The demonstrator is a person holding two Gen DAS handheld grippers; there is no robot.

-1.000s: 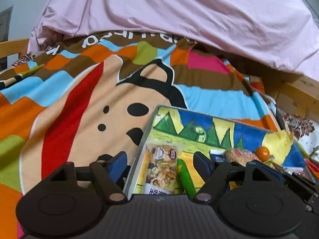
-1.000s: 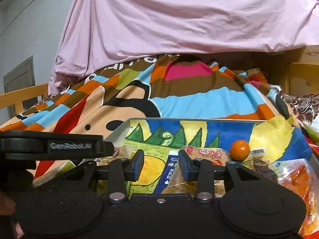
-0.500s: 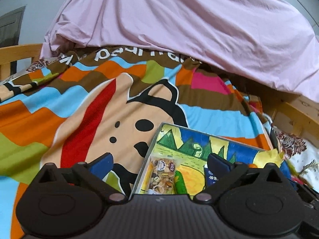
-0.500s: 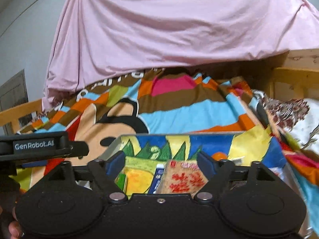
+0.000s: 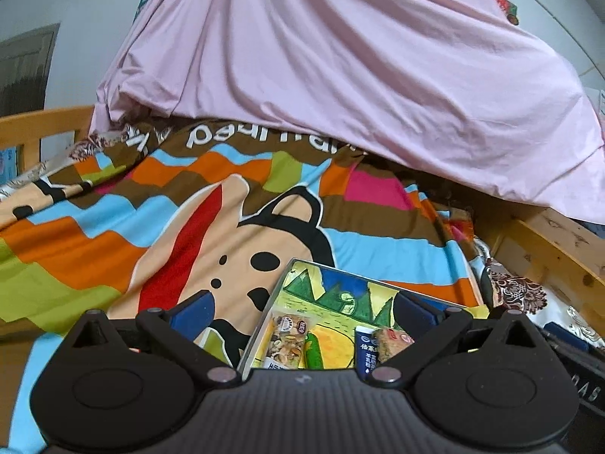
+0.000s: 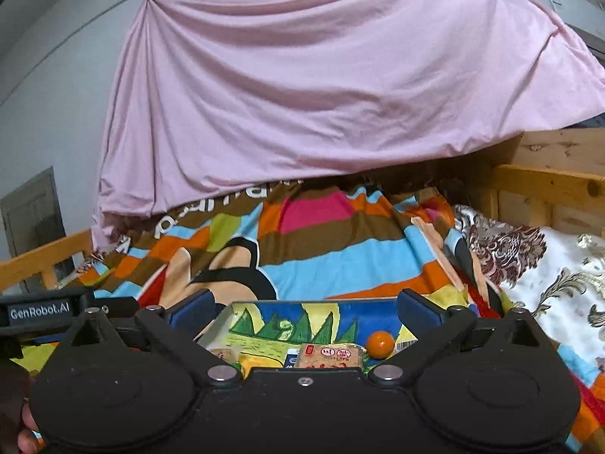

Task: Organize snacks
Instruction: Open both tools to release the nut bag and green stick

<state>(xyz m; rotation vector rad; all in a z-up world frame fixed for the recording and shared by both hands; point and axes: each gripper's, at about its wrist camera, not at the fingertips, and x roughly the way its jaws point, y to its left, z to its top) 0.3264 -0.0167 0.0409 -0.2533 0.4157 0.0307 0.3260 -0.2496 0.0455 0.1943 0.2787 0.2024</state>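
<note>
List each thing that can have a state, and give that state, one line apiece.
left gripper: open, empty
right gripper: open, empty
painted tray: flat on the blanket, holding snacks
nut snack packet: lying flat, sealed
orange ball: loose in the tray

The near half of the painted tray (image 5: 302, 276) is hidden behind the left gripper (image 5: 302, 312) body. On the tray, the nut packet (image 5: 289, 340), the green packet (image 5: 314, 350) and the blue packet (image 5: 363, 346) are cut off at their lower ends. In the right wrist view, the tan packet (image 6: 327, 355) is half covered; its print is too small to read.
</note>
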